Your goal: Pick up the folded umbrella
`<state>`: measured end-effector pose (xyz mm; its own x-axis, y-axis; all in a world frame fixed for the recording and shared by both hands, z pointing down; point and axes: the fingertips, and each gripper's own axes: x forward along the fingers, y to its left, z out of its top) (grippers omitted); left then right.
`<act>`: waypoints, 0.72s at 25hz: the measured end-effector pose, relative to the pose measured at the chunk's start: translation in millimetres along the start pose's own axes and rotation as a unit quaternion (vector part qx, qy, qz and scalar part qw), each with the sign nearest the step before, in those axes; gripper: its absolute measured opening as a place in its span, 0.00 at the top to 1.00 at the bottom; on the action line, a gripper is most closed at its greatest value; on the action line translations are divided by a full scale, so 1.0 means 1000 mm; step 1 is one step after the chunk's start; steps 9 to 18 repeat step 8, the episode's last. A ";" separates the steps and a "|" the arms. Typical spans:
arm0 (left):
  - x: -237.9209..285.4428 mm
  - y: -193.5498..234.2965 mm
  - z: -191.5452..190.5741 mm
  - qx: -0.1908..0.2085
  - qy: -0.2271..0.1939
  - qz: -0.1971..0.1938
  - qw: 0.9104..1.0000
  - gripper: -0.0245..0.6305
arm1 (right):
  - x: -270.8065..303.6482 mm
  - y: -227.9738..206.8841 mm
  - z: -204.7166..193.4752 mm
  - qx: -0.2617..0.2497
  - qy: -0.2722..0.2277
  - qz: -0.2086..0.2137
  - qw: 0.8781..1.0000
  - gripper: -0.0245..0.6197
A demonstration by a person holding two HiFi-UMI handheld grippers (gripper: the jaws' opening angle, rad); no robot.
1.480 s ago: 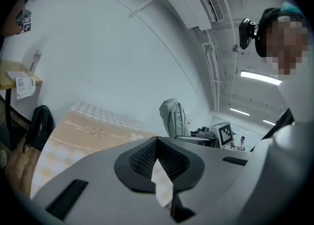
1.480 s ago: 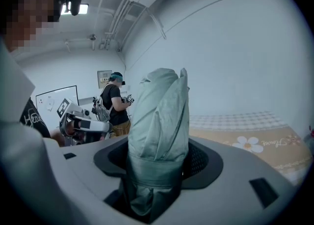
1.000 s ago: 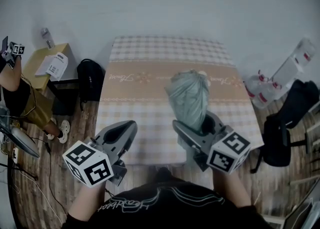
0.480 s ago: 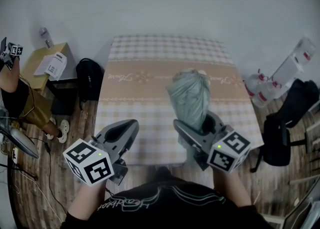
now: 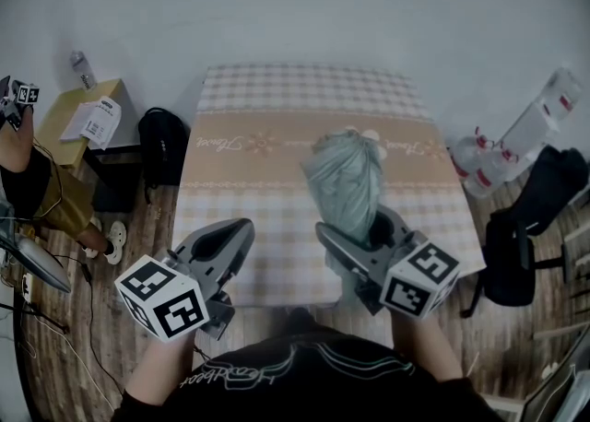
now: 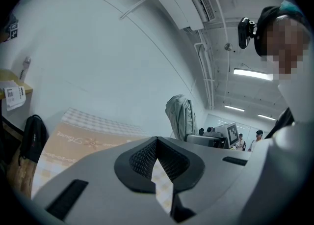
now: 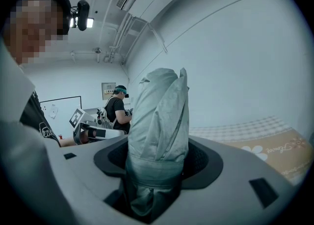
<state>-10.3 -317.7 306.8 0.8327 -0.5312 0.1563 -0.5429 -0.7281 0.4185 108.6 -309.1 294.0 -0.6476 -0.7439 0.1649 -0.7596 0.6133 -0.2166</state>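
The folded umbrella [image 5: 346,181], a grey-green bundle, stands upright above the near right part of the table. My right gripper [image 5: 355,227] is shut on its lower end, and in the right gripper view the umbrella [image 7: 159,121] rises straight out of the right gripper [image 7: 158,164]. My left gripper [image 5: 235,231] hangs over the table's near left edge, shut and empty. In the left gripper view the left gripper [image 6: 156,143] has its tips together, and the umbrella [image 6: 180,117] shows off to the right.
The table [image 5: 267,144] wears a checked beige cloth with a flower band. A black backpack [image 5: 164,148] and a small yellow side table [image 5: 88,116] stand to its left, beside a seated person [image 5: 28,181]. Plastic bottles [image 5: 498,158] and a black bag [image 5: 539,217] lie on the right.
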 end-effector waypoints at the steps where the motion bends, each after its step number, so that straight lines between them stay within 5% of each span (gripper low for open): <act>1: 0.001 0.001 0.000 -0.001 0.000 0.000 1.000 0.97 | 0.001 0.000 0.000 -0.001 0.002 0.001 1.000 0.52; 18: 0.005 0.004 0.000 -0.003 0.000 0.000 1.000 0.97 | 0.003 -0.002 -0.002 0.000 0.003 0.005 1.000 0.52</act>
